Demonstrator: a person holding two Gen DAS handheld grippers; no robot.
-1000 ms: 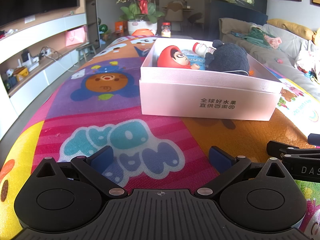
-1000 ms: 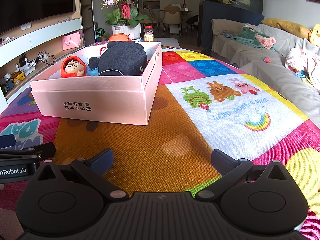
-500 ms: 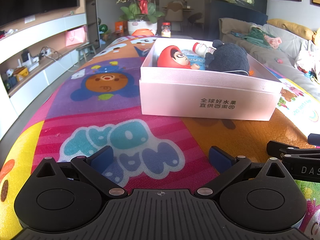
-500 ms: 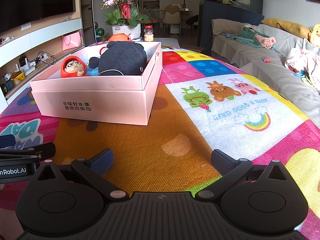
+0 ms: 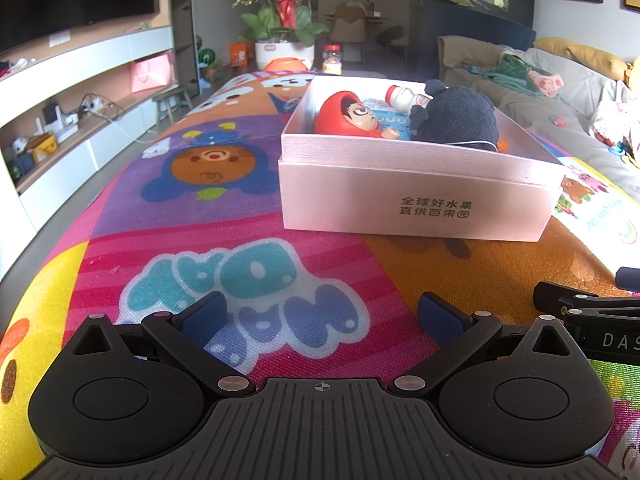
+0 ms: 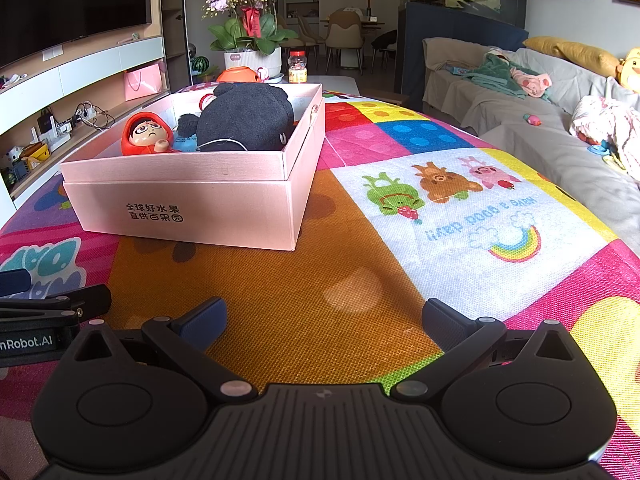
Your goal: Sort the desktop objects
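Hovering low: left gripper [image 5: 320, 314] and right gripper [image 6: 324, 316], fingers apart, empty. Pale pink cardboard box [image 5: 412, 200] lies ahead between them, long axis crosswise, neither clearly nearer.

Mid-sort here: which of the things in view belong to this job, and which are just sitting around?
Job items:
- pink box
- red doll, inside it
- black plush toy, inside it
- small bottle, inside it
- left gripper and right gripper, both open, holding nothing

Just lying about:
- orchid pot
- candy jar
- sofa clothes
- play mat
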